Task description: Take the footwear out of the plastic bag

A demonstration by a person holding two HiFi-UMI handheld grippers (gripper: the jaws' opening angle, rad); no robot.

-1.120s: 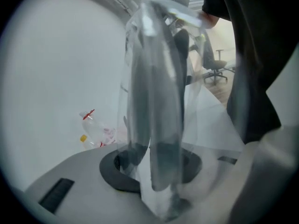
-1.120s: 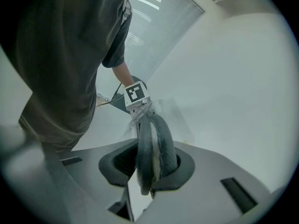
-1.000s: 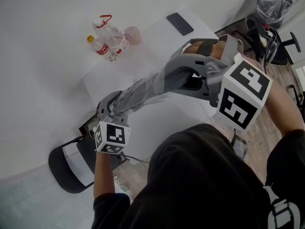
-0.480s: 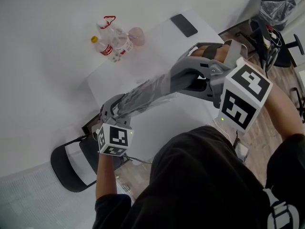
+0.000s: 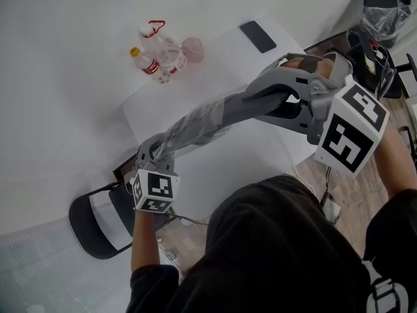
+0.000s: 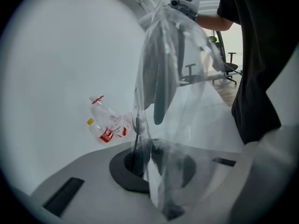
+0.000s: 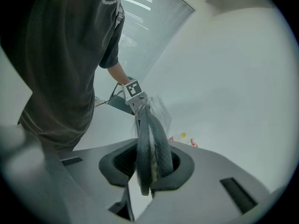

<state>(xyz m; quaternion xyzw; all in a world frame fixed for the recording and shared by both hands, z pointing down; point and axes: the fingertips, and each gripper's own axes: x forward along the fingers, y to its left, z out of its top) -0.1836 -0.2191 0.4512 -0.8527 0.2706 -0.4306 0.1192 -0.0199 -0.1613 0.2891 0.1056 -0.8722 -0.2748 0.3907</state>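
The gray footwear (image 5: 264,98) hangs in the air above the white table (image 5: 221,54), slung between the two grippers, its far end still inside the plastic bag (image 5: 195,124). Compared with a second ago the span is longer and straighter: the right gripper's marker cube has drifted toward 3 o'clock in the head view, while the left one sits about where it was, near 8 o'clock. The left gripper (image 6: 158,174) has just been closing its jaws, and they now stand pinched together on a bunched fold of the bag. The right gripper (image 7: 150,166) has its jaws narrowly apart, clamped on the footwear, which shows there as two long, curved, matte bands pressed side by side. The bag is thin, clear film, crinkled and shiny, drawn into a narrow sleeve round the dark shape inside. Farther out on the table, toward 11 o'clock, a few clear plastic bottles (image 5: 159,52) lie in a cluster, one with a yellow cap and a red label. A flat, dark phone (image 5: 257,36) lies at 1 o'clock. Off the table edge at 8 o'clock stands a black chair (image 5: 98,225) with a rounded seat.
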